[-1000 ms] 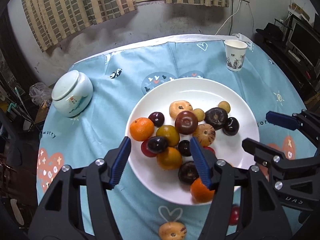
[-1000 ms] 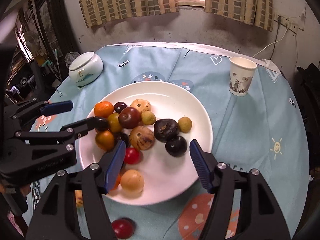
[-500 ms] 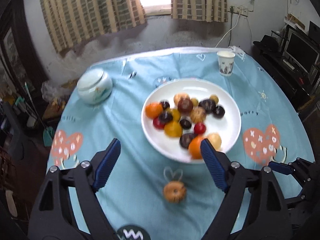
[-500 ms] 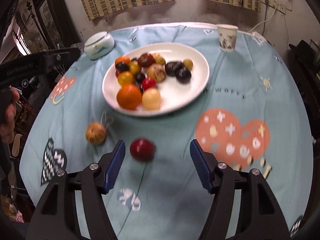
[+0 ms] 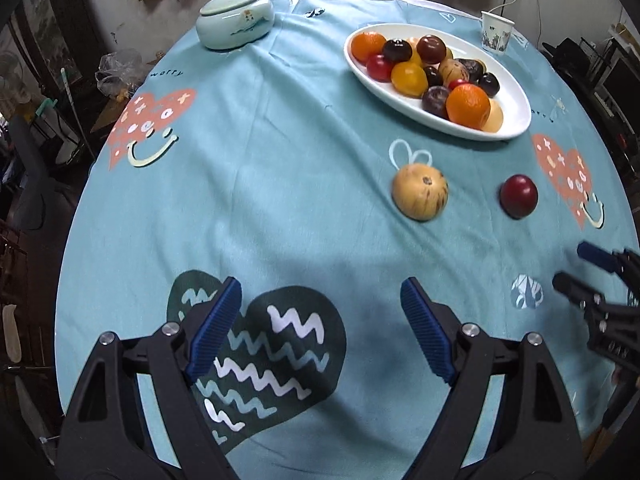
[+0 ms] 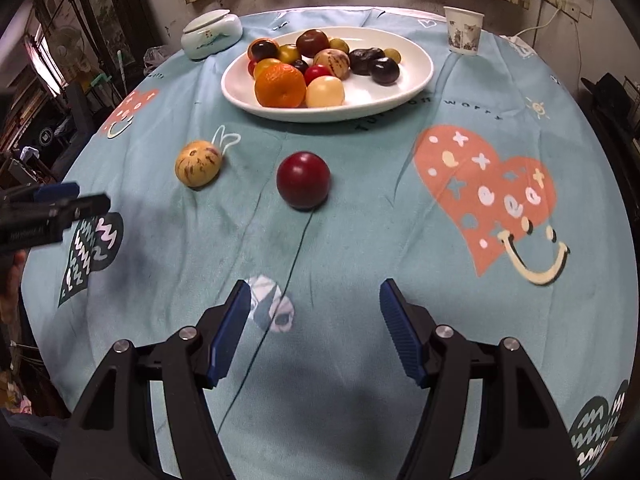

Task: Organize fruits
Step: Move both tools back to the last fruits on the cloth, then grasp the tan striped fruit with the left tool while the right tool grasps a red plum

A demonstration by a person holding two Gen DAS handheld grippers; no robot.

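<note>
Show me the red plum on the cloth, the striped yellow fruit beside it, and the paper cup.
red plum [image 6: 303, 180], right wrist view, middle of its glossy front.
striped yellow fruit [image 6: 198, 163], right wrist view, centre of its streaked skin.
paper cup [image 6: 463, 31], right wrist view, printed side wall.

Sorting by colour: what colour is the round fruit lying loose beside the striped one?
Dark red fruit, plain and glossy; clearest in the right wrist view.

The blue tablecloth [image 5: 280, 152] carried the printed word "worry" [image 5: 167, 73] near its left edge. More lettering by the plate [image 6: 404, 80] appeared upside down, and only "worry" [image 6: 474, 107] could be made out.
</note>
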